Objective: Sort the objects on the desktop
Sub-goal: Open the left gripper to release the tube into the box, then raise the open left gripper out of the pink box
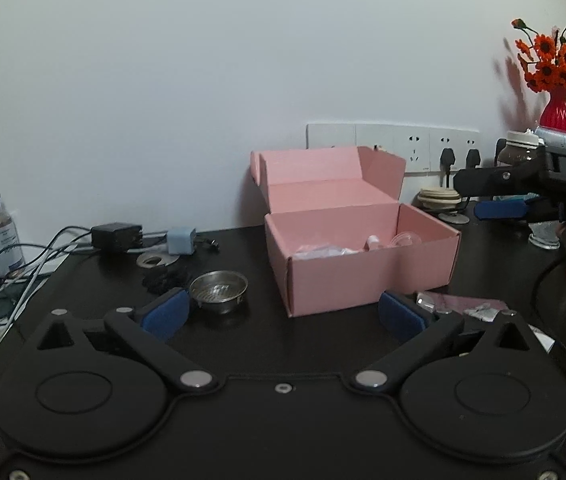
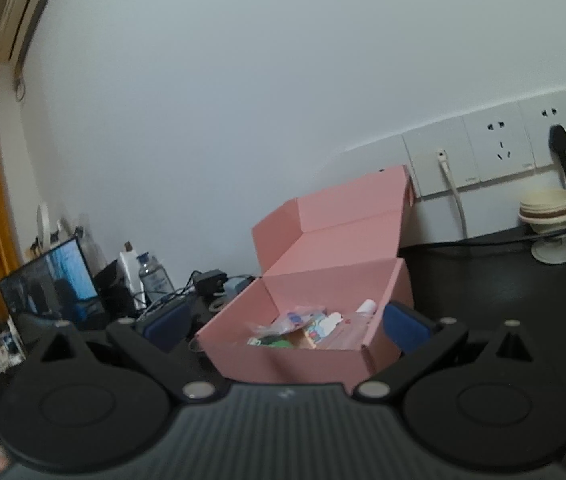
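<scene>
Wide-open, empty left gripper [image 1: 281, 312] faces metal strainer [image 1: 219, 291]; right gripper [image 2: 287, 326], equally wide, hovers above part-filled pink box [image 1: 359, 256]; strainer seemingly next.

Your left gripper [image 1: 281, 312] is matte black: two round discs at the lower left and lower right of the frame, each with a triangular cut-out above it, silver screw heads at the pivots, and blue pads on the fingers [image 1: 165, 314]. Your right gripper [image 2: 286, 322] matches it (its centre housing is ribbed grey). At the right edge of the left view, its black body reads "DAS" in white, a black cable curving below.
</scene>
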Demonstrator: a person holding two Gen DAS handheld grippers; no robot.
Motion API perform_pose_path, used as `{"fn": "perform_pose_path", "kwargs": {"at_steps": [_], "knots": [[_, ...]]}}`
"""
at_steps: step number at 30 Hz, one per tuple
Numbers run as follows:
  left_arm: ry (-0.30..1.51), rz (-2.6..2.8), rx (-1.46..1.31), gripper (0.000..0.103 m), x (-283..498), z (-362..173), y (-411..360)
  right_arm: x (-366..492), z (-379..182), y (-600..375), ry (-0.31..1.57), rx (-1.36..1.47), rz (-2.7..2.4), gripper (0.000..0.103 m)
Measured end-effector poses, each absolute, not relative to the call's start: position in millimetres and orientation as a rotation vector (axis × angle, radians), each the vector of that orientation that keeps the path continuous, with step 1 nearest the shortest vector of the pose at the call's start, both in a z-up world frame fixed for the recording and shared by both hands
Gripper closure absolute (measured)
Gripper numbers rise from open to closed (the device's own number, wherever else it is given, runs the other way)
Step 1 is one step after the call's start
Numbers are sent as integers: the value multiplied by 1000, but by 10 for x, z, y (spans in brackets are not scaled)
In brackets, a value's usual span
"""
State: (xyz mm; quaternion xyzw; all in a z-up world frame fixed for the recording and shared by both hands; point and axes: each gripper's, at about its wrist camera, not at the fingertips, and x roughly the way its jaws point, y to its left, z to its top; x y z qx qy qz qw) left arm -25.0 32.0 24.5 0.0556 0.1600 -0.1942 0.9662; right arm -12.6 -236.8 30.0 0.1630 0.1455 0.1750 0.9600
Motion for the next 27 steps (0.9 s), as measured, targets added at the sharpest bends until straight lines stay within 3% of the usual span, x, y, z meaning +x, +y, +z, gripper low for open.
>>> {"fn": "perform_pose_path", "kwargs": {"at_steps": [27], "knots": [[228, -431, 201, 0, -458, 249, 318, -108, 245, -2288, 318, 274, 344, 1]]}}
